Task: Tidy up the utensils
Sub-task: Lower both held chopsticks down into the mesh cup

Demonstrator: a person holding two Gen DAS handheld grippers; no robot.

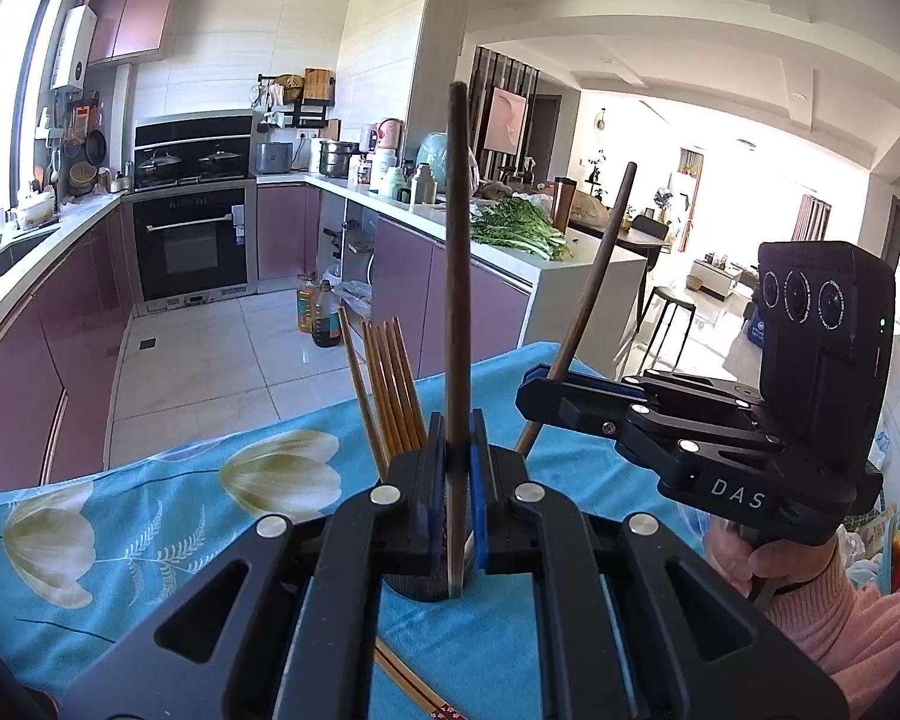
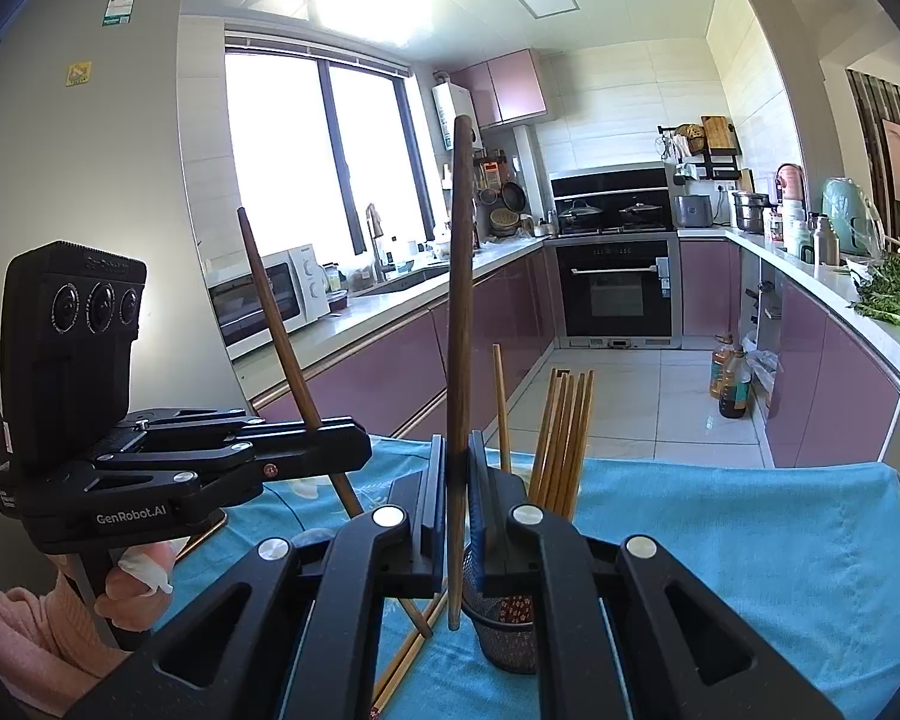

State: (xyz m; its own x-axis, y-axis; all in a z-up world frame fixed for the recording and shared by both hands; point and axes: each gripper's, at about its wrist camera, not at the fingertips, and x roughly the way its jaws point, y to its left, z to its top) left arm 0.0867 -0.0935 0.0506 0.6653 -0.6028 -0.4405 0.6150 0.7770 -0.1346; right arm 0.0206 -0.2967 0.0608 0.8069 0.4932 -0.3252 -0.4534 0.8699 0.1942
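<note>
My left tool is clamped tight on a dark brown chopstick, which stands nearly upright between its pads; the lower end of the stick pokes out below the jaws, just above the mesh holder. From the right wrist view that same left tool comes in from the side, its stick leaning away at a slant.

My right tool is likewise closed hard on a second dark brown chopstick, held almost vertical, its bottom tip hanging beside the rim of the mesh holder. In the left wrist view the right tool sits off to the side with its stick tilted, and my right hand, in a pink sleeve, grips the handle.

A bundle of lighter, tan chopsticks stands in the holder, fanned slightly, with one more tan stick standing apart from the bundle. The holder rests on the desk, which is covered by a turquoise cloth printed with pale tulips. A loose pair of chopsticks lies flat on the cloth near the holder.

My left hand grips its handle too, a white wrap on one finger.
</note>
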